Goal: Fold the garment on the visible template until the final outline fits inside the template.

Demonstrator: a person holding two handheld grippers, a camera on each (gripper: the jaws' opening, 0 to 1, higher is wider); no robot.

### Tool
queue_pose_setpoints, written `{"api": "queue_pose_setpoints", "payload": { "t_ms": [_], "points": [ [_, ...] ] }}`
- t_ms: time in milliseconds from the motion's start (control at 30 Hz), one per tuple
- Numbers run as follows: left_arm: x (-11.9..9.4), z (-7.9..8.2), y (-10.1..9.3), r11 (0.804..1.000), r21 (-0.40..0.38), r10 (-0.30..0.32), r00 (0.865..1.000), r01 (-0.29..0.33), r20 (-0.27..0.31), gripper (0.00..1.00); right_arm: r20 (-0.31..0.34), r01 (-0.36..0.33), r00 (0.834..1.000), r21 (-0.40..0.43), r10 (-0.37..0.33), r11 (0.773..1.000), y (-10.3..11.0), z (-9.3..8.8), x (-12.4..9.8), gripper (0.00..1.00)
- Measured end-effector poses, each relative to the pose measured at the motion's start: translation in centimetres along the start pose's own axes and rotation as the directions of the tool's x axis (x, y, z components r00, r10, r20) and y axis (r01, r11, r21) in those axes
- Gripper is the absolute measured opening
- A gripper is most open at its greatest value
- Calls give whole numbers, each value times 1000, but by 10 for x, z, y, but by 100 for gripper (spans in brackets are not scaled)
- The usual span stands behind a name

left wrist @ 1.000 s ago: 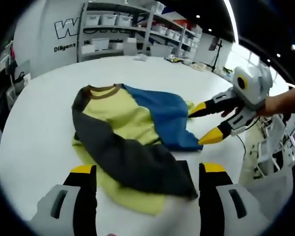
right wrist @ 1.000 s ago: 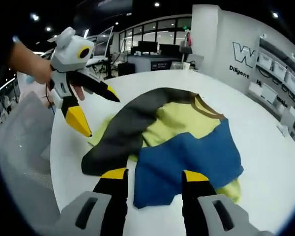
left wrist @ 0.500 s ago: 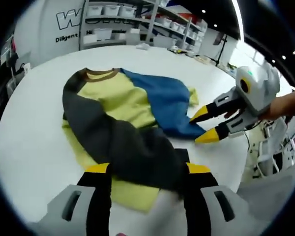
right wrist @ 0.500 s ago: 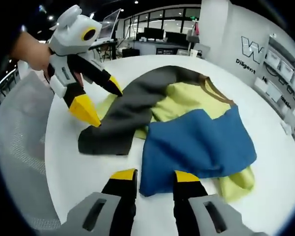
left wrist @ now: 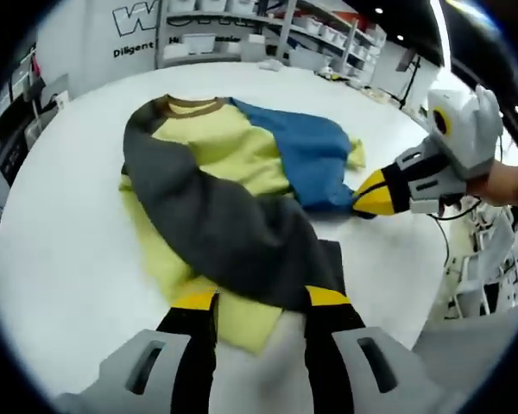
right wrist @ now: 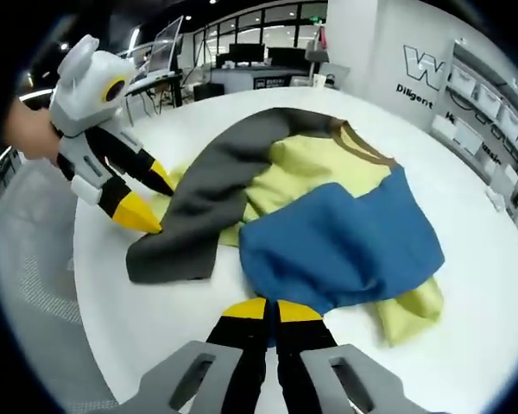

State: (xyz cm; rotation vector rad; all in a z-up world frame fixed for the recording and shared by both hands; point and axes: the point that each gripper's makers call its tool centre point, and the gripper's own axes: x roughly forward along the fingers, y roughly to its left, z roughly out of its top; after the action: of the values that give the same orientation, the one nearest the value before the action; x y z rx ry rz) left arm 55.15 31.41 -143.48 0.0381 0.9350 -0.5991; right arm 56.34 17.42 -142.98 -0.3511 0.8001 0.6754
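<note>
The right gripper (right wrist: 270, 312) is clamped on the blue sleeve's edge, low in its frame. The left gripper (left wrist: 261, 301), jaws apart, straddles the grey sleeve's end. One yellow, grey and blue long-sleeved shirt (left wrist: 229, 185) lies mid-frame on the round white tabletop (left wrist: 60, 233).

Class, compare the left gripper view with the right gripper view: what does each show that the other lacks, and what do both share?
Left gripper view alone: the left hand-held gripper, jaws open over the grey sleeve, and storage shelves. Right gripper view alone: the right hand-held gripper, jaws shut at the blue sleeve, and glass-walled offices. Both: the yellow garment on the white table.
</note>
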Motion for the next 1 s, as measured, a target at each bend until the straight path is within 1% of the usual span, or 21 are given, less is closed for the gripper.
{"api": "queue_pose_setpoints", "payload": {
  "t_ms": [33,100,167,200,233,267,333,400,433,500,633,767,800,833,867,900,1000],
  "points": [
    [1,3,-3,1000,5,-16,1000,16,11,38,5,4,1000,5,-4,1000,-1,2,-2,0],
    [4,5,-3,1000,13,-17,1000,16,9,35,20,10,1000,15,-11,1000,-4,5,-7,0],
    [7,8,-4,1000,-2,-24,1000,24,12,30,38,27,999,18,-28,999,-10,9,-12,0],
    [7,9,-4,999,-31,-28,999,28,18,26,48,29,998,26,-30,999,-11,11,-14,0],
    [8,9,-4,998,-51,-31,999,32,15,22,52,28,998,40,-30,999,-12,13,-16,0],
    [8,8,-3,997,-69,-35,999,36,10,14,53,29,998,47,-31,998,-13,13,-18,0],
    [8,5,-1,997,-67,-32,999,32,-1,2,52,34,998,57,-37,998,-15,12,-19,0],
    [6,5,0,997,-68,-32,999,32,1,1,48,32,998,67,-35,997,-14,9,-19,0],
    [4,5,1,995,-96,-39,999,39,3,1,43,32,998,69,-35,997,-15,7,-19,0],
    [2,4,1,992,-115,-46,999,46,-3,0,32,29,999,71,-31,997,-14,2,-18,0],
    [-8,8,9,991,-126,-51,999,50,-3,0,18,27,999,78,-28,997,-11,-3,-18,0],
    [-24,12,27,994,-109,-27,1000,28,10,0,7,28,1000,87,-28,996,-12,-6,-19,0],
    [-29,12,35,994,-108,-14,1000,15,10,0,6,27,1000,88,-28,996,-12,-6,-19,0],
    [-33,13,40,993,-121,-6,1000,7,9,0,2,26,1000,91,-27,996,-12,-7,-19,0],
    [-37,14,47,988,-153,-1,1000,3,13,0,0,26,1000,92,-26,995,-12,-8,-19,0],
    [-40,15,51,987,-162,4,1000,-2,14,0,-3,26,1000,93,-26,995,-13,-9,-18,0],
    [-50,21,67,987,-157,33,999,-28,26,0,-8,26,1000,98,-26,995,-12,-10,-18,0]
  ]
}}
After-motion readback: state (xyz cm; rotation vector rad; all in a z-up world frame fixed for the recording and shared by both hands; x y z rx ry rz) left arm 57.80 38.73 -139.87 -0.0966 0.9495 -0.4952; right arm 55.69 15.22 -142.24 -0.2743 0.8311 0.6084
